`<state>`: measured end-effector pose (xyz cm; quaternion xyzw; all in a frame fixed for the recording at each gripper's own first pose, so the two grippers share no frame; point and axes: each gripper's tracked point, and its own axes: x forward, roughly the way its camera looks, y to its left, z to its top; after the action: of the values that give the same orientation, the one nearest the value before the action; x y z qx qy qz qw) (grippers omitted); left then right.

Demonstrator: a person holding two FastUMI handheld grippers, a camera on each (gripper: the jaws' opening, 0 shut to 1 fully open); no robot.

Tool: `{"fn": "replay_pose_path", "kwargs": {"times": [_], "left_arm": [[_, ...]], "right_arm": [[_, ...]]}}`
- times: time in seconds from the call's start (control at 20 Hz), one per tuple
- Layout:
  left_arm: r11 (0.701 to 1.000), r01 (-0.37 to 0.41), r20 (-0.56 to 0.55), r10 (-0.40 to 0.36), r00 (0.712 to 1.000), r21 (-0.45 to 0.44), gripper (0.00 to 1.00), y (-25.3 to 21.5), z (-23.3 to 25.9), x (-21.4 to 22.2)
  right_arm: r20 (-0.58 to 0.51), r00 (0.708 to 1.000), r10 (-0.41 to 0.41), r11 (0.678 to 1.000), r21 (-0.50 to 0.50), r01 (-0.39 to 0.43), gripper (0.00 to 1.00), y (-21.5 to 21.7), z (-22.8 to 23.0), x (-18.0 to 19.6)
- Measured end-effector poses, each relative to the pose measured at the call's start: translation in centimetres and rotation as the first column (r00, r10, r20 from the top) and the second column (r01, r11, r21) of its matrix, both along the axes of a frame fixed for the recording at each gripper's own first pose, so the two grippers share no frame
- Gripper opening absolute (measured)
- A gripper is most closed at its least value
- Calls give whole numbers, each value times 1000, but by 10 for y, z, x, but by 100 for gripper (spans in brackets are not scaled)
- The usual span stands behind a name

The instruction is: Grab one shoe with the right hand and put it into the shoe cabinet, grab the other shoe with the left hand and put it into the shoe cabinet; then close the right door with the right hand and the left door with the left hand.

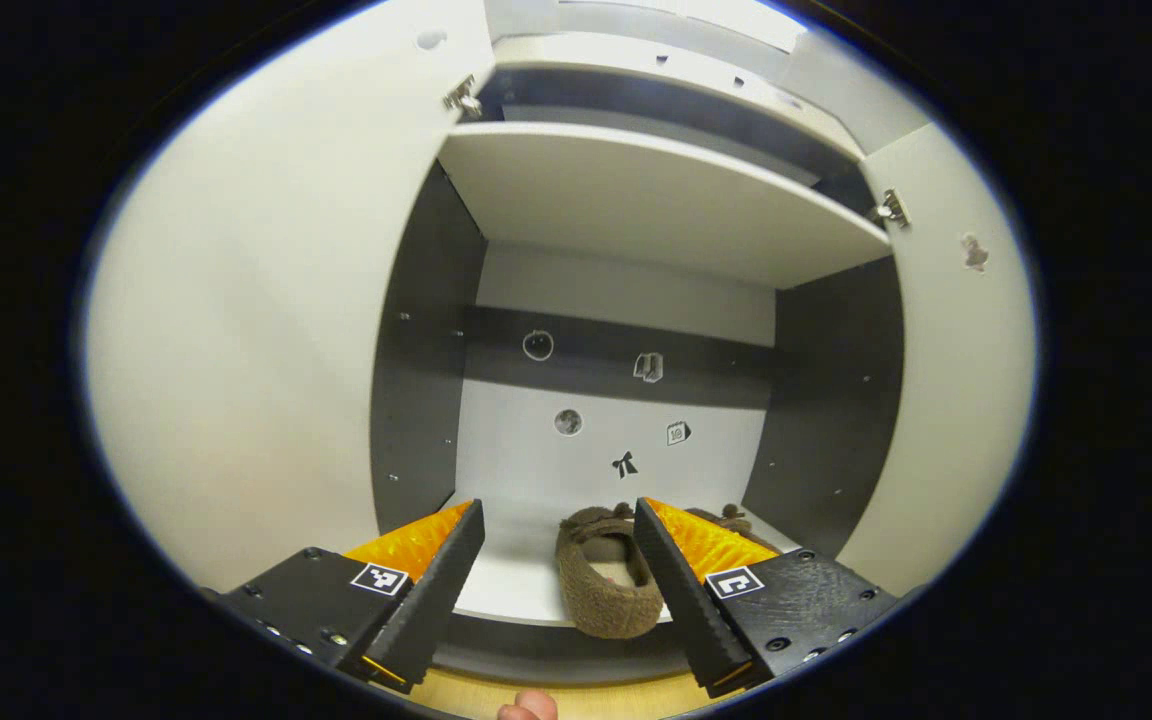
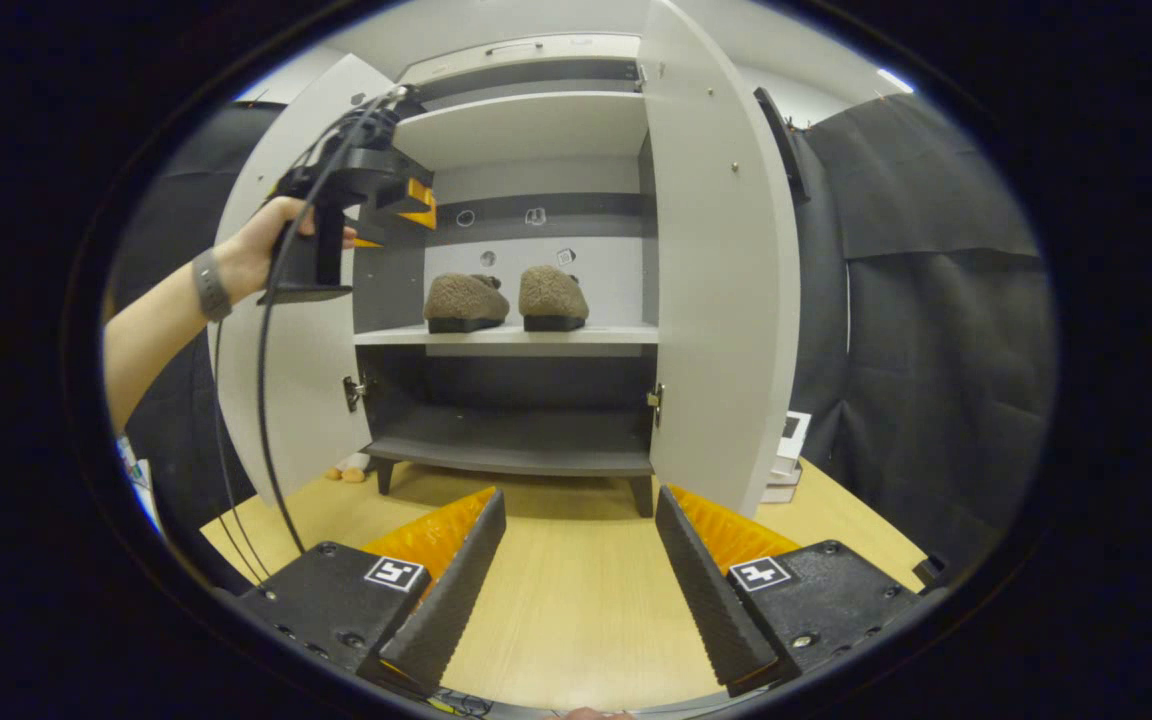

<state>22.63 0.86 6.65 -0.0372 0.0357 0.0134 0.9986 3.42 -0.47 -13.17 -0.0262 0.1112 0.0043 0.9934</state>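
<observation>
In the right gripper view, the right gripper (image 2: 576,560) hangs low over the bare wooden floor (image 2: 576,620), well short of the shoe cabinet (image 2: 526,130); its jaws are spread wide and grip nothing. Beyond it the cabinet stands with both doors swung out. The right door (image 2: 726,270) juts toward the camera and hides part of the cabinet's right side; a small white box (image 2: 786,455) sits on the floor just behind it, against the black cloth wall (image 2: 936,350). The left door (image 2: 286,390) stands open on the other side. In front of that door a hand (image 2: 266,245) with a wrist band holds the left gripper (image 2: 418,209) up at the cabinet's mouth, its cable (image 2: 266,400) trailing down; from here I cannot tell how far its jaws gape. Both shoes (image 2: 466,302) (image 2: 552,298) sit side by side on the middle shelf (image 2: 506,338), toes to the back wall. The lower shelf (image 2: 516,455) holds nothing.

The left gripper view looks straight into the cabinet from close up. Here the left gripper (image 1: 558,545) shows its jaws wide apart and released, touching nothing. One shoe (image 1: 606,585) lies between them on the shelf (image 1: 506,585), heel opening toward the camera; the second shoe (image 1: 736,520) peeks from behind the right finger. Small stickers (image 1: 624,463) dot the back wall, and the upper shelf (image 1: 656,200) spans overhead.
</observation>
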Motion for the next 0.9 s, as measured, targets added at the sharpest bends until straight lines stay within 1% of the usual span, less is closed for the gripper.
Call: {"fn": "replay_pose_path", "kwargs": {"times": [0.15,0.2,0.25,0.3,0.35,0.5,0.55,0.75,0.85,0.9], "left_arm": [[999,16,24,-15,1000,-50,93,-1,-4,-45],[997,31,48,-28,998,-74,93,-3,-2,-57],[994,68,70,-62,996,-86,93,-10,-1,-71],[992,92,85,-85,993,-85,93,-16,-1,-87],[993,95,107,-87,990,-70,93,-16,-1,-98],[997,77,142,-74,987,-17,92,-23,-13,-136],[997,78,146,-76,986,-12,92,-27,-19,-148],[996,83,144,-77,987,-37,92,-38,-54,-191],[997,71,137,-67,988,-22,92,-39,-74,-208],[998,65,116,-63,991,-13,92,-40,-86,-217]], "right_arm": [[10,1000,-3,1000,-4,3,96,-4,6,-2],[15,1000,-4,1000,-2,4,96,-6,8,-2],[18,1000,-5,1000,3,5,96,-7,10,-2],[20,1000,-5,1000,9,5,96,-8,11,-4],[23,1000,-6,1000,16,6,96,-9,13,-6],[36,999,-18,999,27,17,96,-14,18,-12],[42,999,-24,999,29,23,96,-16,19,-14],[56,998,-34,999,36,32,96,-23,24,-26],[63,997,-47,998,32,45,96,-28,24,-29],[61,997,-49,998,34,47,96,-29,23,-31]]}}
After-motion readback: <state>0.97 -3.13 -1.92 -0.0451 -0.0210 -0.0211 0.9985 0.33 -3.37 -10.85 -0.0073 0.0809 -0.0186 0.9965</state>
